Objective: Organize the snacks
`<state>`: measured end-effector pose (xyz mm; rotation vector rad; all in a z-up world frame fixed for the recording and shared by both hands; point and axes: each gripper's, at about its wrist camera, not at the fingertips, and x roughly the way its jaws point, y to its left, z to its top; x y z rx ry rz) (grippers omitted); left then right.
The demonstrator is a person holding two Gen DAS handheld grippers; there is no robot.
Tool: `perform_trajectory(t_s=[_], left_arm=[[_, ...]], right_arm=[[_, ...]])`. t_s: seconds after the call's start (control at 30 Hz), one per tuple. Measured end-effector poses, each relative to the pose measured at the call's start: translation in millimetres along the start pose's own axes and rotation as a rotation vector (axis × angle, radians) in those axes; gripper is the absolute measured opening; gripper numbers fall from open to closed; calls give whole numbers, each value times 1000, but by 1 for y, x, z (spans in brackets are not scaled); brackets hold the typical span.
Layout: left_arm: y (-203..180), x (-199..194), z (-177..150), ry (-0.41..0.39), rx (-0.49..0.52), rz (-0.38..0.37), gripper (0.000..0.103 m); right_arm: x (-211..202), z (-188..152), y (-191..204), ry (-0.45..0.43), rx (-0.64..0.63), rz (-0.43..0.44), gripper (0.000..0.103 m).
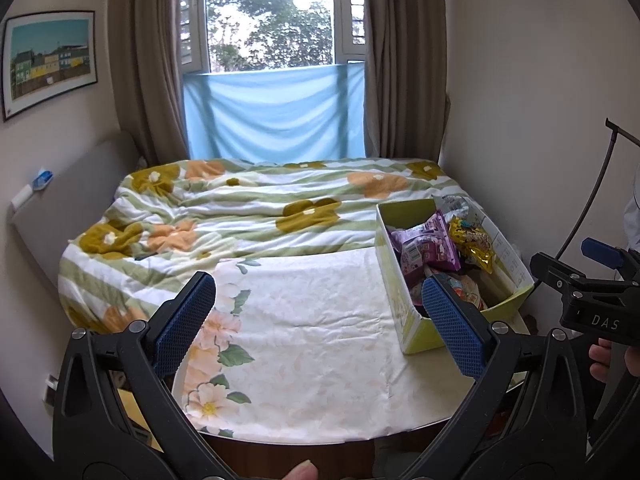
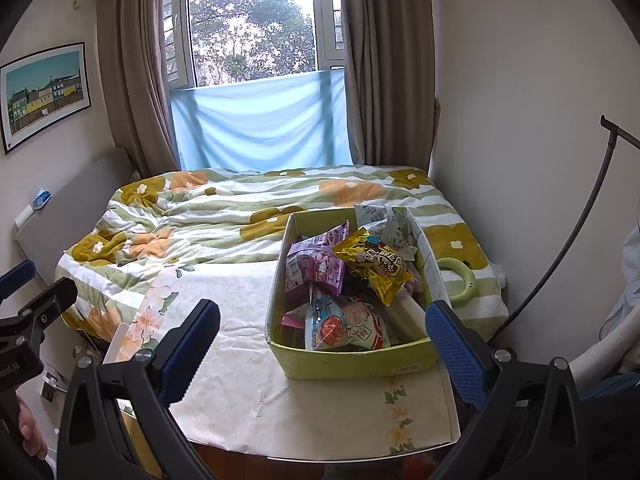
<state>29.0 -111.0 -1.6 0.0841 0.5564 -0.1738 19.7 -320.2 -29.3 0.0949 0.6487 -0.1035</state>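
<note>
the snacks (image 2: 352, 280) are seen already gathered in the green box (image 2: 352, 360) ahead of both jaws, which are spread wide and hold nothing; little seems left.

The tall green cardboard box (image 1: 404, 312) hides most of its snacks in the left wrist view, and one blue finger (image 1: 448, 320) covers the pack nearest the box's front corner. In the right wrist view the shiny gold snack bag (image 2: 376, 268) lies over darker packs under it, too dark to tell. Print on the packs is too small to read. The white flowered cloth counter (image 2: 240, 360) is cut off below the box by the picture's edge.
</note>
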Motion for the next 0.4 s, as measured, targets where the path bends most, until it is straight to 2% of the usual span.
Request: perform_trajectory(t_s=[0.4], left_arm=[[-8, -7, 2, -34, 5, -30, 102]], right_arm=[[-1, 2, 2, -2, 5, 12, 102]])
